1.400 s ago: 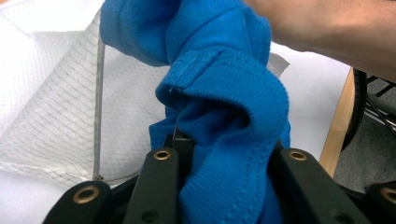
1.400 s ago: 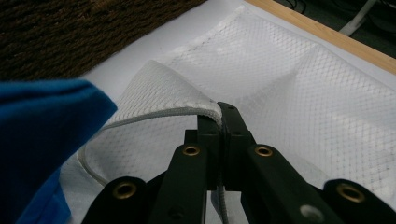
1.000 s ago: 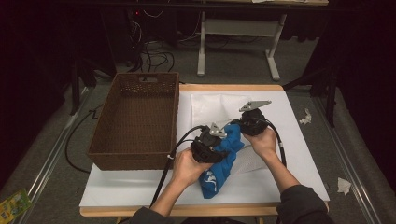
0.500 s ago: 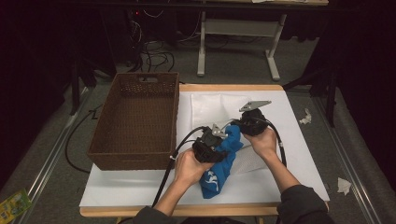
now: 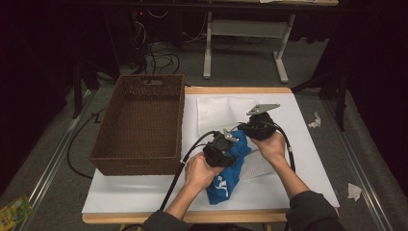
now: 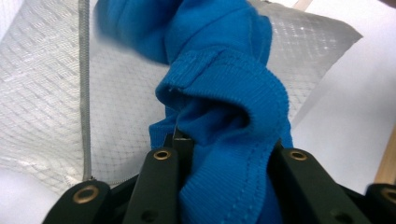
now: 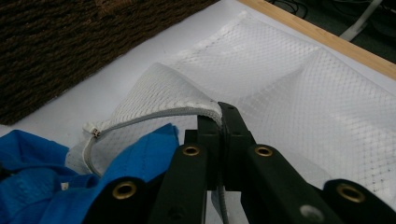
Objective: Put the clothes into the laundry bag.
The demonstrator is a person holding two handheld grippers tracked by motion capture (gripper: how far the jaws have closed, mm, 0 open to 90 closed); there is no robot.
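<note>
One blue garment (image 6: 224, 116) is bunched between the jaws of the left hand-held gripper (image 6: 224, 154), which pinch a thick fold of its ribbed edge. Beyond those jaws the cloth twists upward over a white mesh bag (image 6: 42, 93), whose grey zipper (image 6: 84, 84) runs along the left of the gripper. In the high view the garment (image 5: 226, 175) trails from the left hand-held gripper (image 5: 222, 147) back toward the person, lying on the white sheet that covers the desk (image 5: 144, 192).

The right hand-held gripper (image 7: 223, 122) has its jaws pressed together on the zipper edge of the mesh bag (image 7: 280, 84), lifting that edge into a peak. The blue cloth (image 7: 135, 158) lies just left of and below these jaws, under the raised zipper (image 7: 154, 116). In the high view the right hand-held gripper (image 5: 257, 126) sits just beyond and to the right of the left one.

A brown woven basket (image 5: 139, 125) stands well to the left of both grippers.
</note>
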